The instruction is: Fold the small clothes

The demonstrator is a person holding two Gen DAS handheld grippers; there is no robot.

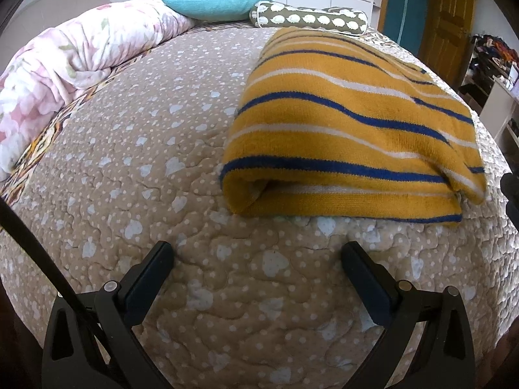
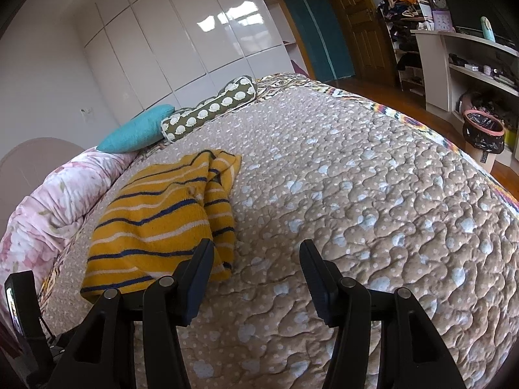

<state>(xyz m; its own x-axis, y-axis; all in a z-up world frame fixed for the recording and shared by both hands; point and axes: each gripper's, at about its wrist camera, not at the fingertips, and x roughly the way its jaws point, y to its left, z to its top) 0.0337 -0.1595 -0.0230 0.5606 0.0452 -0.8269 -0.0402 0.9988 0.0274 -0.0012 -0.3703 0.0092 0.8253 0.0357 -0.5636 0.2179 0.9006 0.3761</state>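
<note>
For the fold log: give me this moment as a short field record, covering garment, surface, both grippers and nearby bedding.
garment: yellow striped sweater, folded over, lying on the bed
surface: tan quilted bedspread
left gripper: open, holds nothing, short of the sweater's near edge
right gripper: open, holds nothing, at the sweater's right edge
bedding: floral duvet, teal pillow, patterned bolster

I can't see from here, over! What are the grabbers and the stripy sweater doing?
Left gripper open, empty. Right gripper open, empty. Yellow striped sweater folded on the bedspread, untouched. Nothing in the way.
</note>
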